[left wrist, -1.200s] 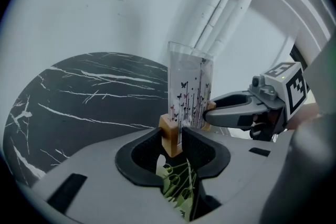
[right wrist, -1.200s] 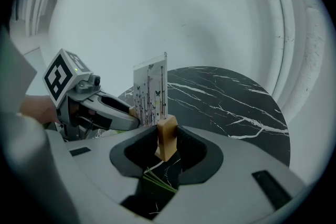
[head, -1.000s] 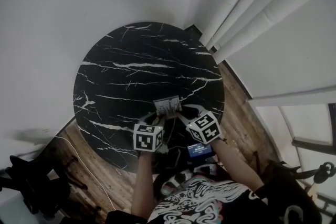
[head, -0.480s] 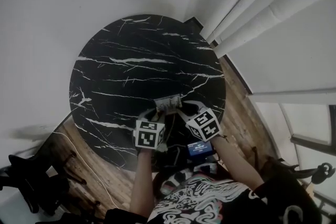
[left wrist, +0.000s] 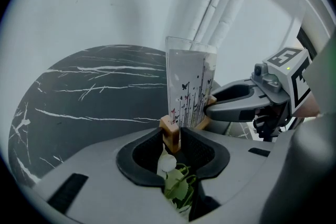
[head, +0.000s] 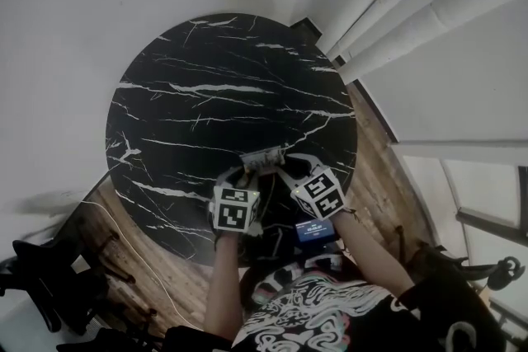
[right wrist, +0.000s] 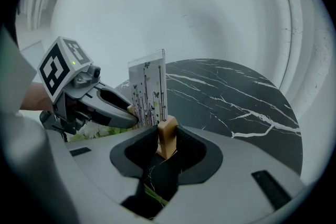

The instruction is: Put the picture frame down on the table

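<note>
The picture frame (head: 262, 159) is a clear upright panel (left wrist: 190, 86) printed with thin stems and butterflies, standing on small wooden feet. It hangs just over the near part of the round black marble table (head: 206, 86). My left gripper (head: 240, 176) is shut on one wooden foot (left wrist: 169, 132); its jaws have just been closing a little on it. At the frame's other end, my right gripper (head: 285, 171) is shut on the second wooden foot (right wrist: 167, 135). Each gripper view also shows the opposite gripper, the right gripper (left wrist: 231, 105) and the left gripper (right wrist: 113, 107), at the panel's far end.
White folds of curtain (head: 412, 4) hang beyond the table at the upper right. Wooden floor (head: 388, 194) surrounds the table's near side. Dark gear (head: 41, 284) lies at the lower left. A small device with a blue screen (head: 313, 232) sits below my grippers.
Both grippers have sunk a little with the frame toward the table top. The grip at each end looks the same.
</note>
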